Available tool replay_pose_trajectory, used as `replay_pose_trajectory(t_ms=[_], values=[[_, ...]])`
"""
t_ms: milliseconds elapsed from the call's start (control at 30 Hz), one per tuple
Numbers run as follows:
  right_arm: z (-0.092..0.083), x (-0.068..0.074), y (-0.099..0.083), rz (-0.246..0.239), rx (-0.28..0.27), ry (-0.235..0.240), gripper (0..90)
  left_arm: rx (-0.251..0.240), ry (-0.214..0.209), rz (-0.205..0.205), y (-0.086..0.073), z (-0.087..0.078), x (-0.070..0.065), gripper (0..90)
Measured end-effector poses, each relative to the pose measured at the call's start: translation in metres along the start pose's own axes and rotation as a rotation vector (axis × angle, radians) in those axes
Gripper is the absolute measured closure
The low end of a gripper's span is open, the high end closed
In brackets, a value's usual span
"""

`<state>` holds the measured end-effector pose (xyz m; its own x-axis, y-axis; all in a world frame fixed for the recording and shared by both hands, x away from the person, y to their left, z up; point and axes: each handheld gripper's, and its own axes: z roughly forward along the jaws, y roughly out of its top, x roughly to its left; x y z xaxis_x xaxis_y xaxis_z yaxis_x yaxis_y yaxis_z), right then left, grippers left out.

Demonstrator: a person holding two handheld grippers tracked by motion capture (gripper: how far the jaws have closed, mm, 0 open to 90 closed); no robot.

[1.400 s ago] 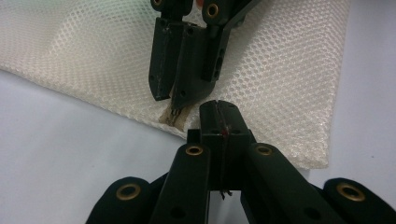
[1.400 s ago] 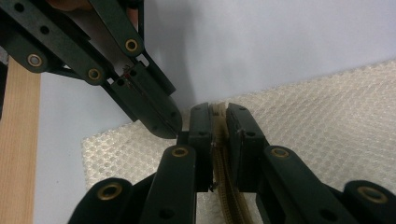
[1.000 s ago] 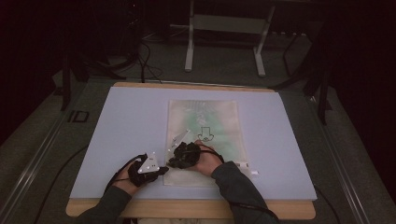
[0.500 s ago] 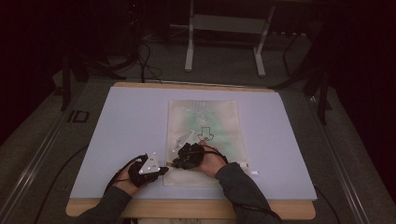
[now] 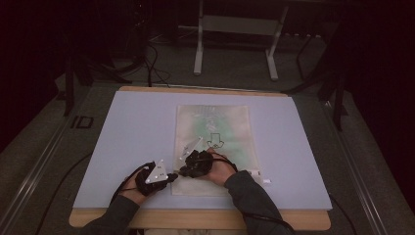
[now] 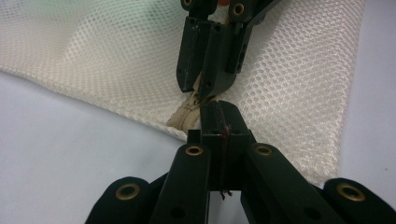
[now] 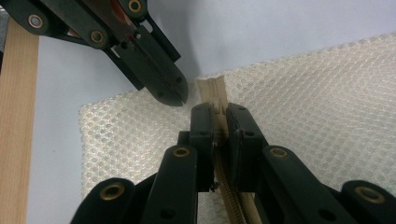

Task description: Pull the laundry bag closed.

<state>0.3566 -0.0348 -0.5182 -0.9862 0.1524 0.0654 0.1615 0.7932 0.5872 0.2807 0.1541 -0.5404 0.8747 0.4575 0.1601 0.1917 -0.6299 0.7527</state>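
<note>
From the high view, a white mesh laundry bag [image 5: 213,147] lies flat on the pale blue mat [image 5: 122,142] that covers the bench [image 5: 195,219], reaching from the middle of the mat toward the near edge. Both hands come in over that near edge. The left claw [image 5: 172,176] sits at the bag's near left corner, and the right claw [image 5: 184,171] rests on the bag just beside it, their tips almost meeting.

In the left gripper view, the left claw [image 6: 219,116] is clenched on the edge of the mesh bag [image 6: 93,56], right where the beige zipper [image 6: 184,114] ends. The right claw [image 6: 205,88] comes down from the top, clamped on the zipper just beyond it.

In the right gripper view, the right claw [image 7: 218,116] is clenched on the beige zipper [image 7: 211,91], which runs up between its jaws along the mesh bag [image 7: 327,84]. The left claw [image 7: 175,95] enters from the upper left, its jaws pressed together, its tip at the bag's edge just beside the zipper. The bench's wooden edge [image 7: 16,121] shows on the left.
</note>
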Motion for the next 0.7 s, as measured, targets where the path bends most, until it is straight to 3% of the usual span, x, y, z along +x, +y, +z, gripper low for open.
replay_pose_trajectory(t_ms=[167,700], values=[[0.0002,-0.0001,0.0002,-0.002,0.0,0.001,81.9,0.009,-0.014,-0.002,0.0002,0.0022,0.0008,89.3],[-0.0034,0.0012,-0.0025,-0.01,0.001,0.0,81.9,0.024,0.002,-0.01,0.0011,0.0038,-0.0005,89.7]])
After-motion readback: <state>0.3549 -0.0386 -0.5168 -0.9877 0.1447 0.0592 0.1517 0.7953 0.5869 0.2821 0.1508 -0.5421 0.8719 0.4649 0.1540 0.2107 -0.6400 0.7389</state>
